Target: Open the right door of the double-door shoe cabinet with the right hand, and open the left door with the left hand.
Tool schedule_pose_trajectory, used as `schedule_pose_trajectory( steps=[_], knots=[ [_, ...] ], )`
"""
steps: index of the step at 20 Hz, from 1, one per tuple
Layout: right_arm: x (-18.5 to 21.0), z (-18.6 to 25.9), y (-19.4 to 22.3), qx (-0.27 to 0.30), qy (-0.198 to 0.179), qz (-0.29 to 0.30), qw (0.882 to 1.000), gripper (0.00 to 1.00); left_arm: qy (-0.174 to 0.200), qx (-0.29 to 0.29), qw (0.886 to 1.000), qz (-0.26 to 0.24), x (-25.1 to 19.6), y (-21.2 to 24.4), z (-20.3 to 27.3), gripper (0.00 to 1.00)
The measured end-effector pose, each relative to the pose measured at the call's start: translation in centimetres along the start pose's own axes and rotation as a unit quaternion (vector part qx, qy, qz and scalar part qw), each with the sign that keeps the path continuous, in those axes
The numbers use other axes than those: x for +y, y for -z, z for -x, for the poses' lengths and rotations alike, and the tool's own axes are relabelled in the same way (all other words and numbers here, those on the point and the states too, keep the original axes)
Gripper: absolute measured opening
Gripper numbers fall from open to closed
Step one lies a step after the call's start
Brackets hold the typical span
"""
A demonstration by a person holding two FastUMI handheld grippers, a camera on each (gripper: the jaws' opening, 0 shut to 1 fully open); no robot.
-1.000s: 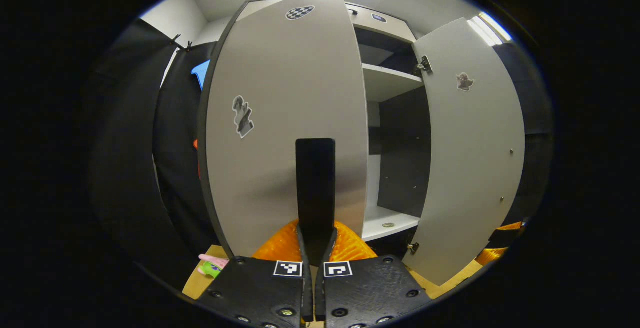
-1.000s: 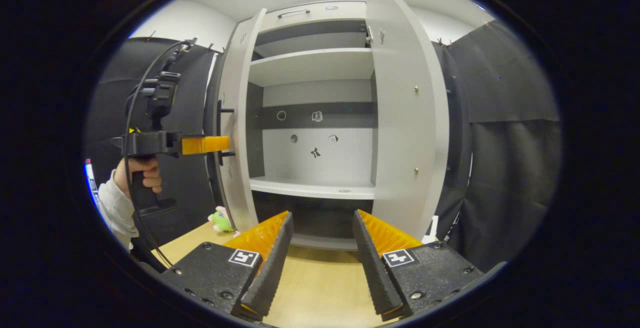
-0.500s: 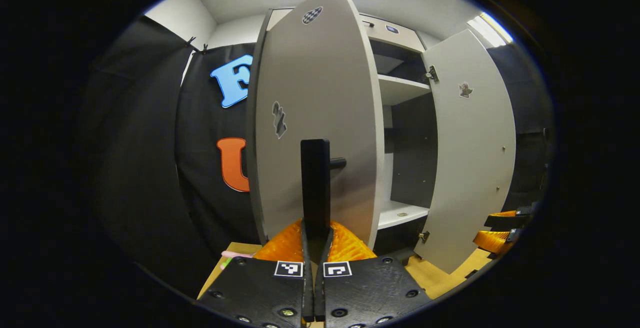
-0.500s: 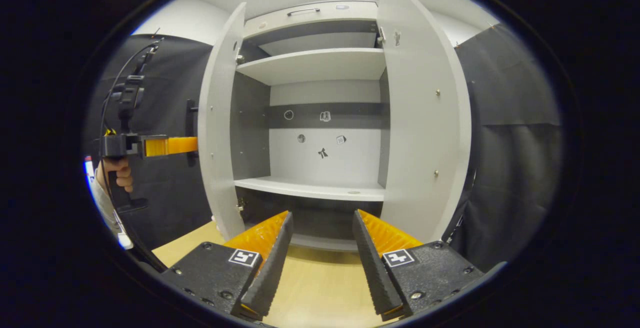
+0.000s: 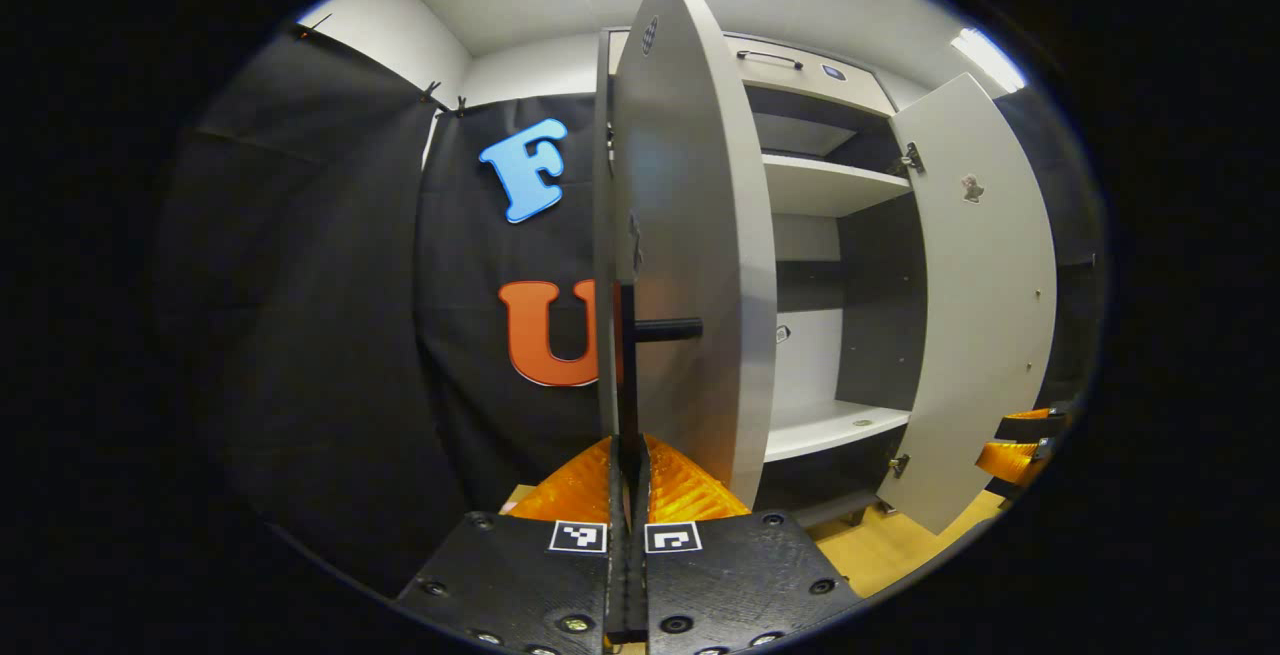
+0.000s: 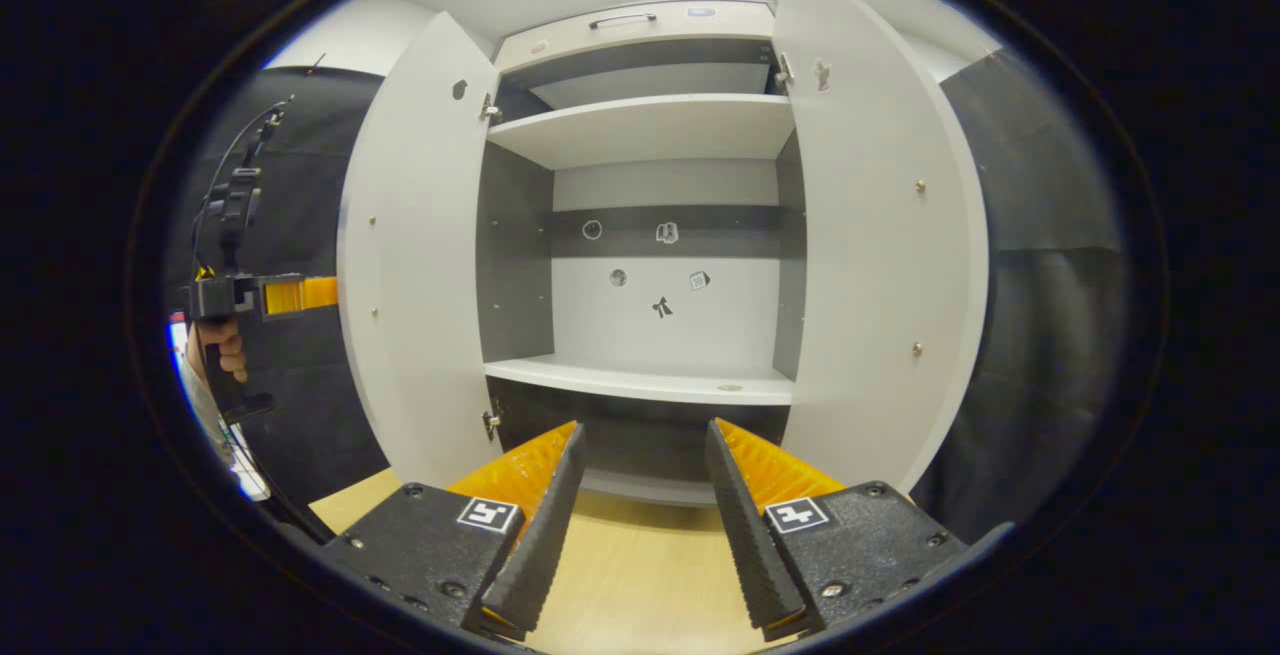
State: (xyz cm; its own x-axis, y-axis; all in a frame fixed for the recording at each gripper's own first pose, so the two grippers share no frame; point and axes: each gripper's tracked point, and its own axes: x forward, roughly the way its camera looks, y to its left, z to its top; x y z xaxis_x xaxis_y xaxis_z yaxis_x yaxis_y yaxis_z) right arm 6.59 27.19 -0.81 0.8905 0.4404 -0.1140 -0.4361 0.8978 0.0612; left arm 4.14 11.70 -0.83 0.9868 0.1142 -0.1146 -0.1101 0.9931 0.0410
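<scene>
Clamping the door handle (image 5: 628,375), left claw (image 5: 628,475); right claw (image 6: 640,480) wide (shelves bare).

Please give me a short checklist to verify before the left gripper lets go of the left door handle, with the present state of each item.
1. Right door swung open: ok.
2. Left door swung wide, cabinet shelves exposed: ok.
3. Left gripper shut on the door handle: ok, the fingers sit on both sides of the bar.
4. Right gripper open and holding nothing: ok.
5. Right gripper apart from both doors, over the table: ok.
6. Left door at its hinge limit: cannot tell.
</scene>
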Motion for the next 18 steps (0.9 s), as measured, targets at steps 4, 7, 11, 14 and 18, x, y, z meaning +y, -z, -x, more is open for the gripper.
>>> schedule_pose_trajectory(
  steps=[4, 7, 11, 14, 18],
  knots=[
    [0.7, -0.6, 0.5, 0.010, -0.004, 0.006, 1.000, 0.76, 0.010, -0.007, 0.999, 0.034, 2.7, 0.1, -0.2, 0.00],
    [0.7, -0.5, 0.4, 0.011, 0.000, 0.012, 1.000, 0.76, 0.046, -0.011, 0.999, 0.008, 2.9, 0.4, -0.7, 0.00],
    [0.4, -0.5, 0.1, 0.006, 0.010, 0.010, 1.000, 0.75, 0.045, -0.011, 0.998, -0.047, 3.2, 0.6, -0.1, 0.00],
    [-0.7, -0.2, 0.2, 0.000, 0.031, 0.002, 1.000, 0.75, -0.009, -0.018, 0.998, -0.068, 4.2, 0.5, 2.9, 0.11],
    [-3.4, 0.3, -0.7, -0.026, 0.080, 0.008, 0.996, 0.76, 0.036, -0.027, 0.999, -0.011, -3.4, 1.5, 5.6, 0.00]
  ],
)
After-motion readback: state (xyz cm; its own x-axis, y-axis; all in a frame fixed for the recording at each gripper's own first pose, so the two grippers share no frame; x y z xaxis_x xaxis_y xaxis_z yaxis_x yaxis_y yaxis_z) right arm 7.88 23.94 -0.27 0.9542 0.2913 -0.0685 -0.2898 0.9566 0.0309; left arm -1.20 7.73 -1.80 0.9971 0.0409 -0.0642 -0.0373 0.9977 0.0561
